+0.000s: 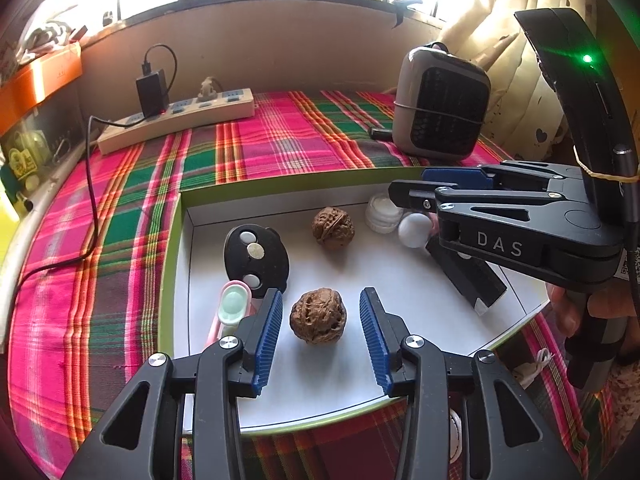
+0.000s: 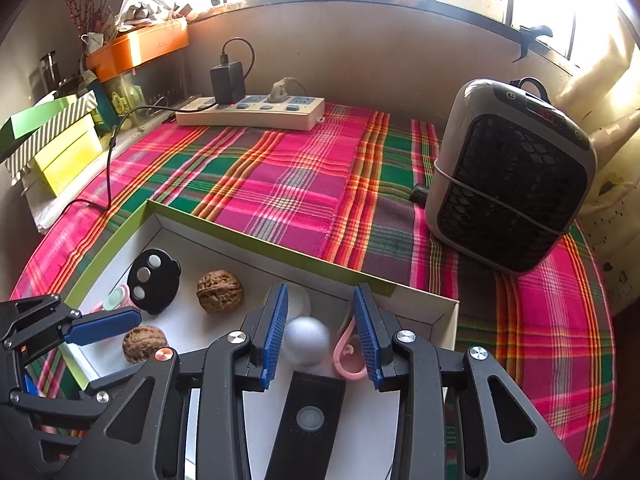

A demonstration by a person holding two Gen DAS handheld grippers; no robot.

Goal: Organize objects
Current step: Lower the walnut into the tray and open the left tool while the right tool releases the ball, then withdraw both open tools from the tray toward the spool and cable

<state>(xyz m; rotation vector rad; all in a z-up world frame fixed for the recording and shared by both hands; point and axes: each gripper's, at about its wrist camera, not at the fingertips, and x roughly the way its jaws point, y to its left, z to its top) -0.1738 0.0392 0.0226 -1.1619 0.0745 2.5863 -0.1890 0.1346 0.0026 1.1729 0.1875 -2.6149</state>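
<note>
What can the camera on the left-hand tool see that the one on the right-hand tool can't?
Left only: a small white jar and the person's hand on the other tool.
Right only: a pink hook and green and yellow boxes.
Both: two walnuts, a white ball, the black three-button remote, the power strip, and the heater.

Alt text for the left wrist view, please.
The open left tongs straddle a walnut without touching it, inside a white tray on a plaid cloth. The right tongs reach in beside a white ball.

White jar (image 2: 298, 300) half hidden behind right fingers (image 2: 276, 330).
</note>
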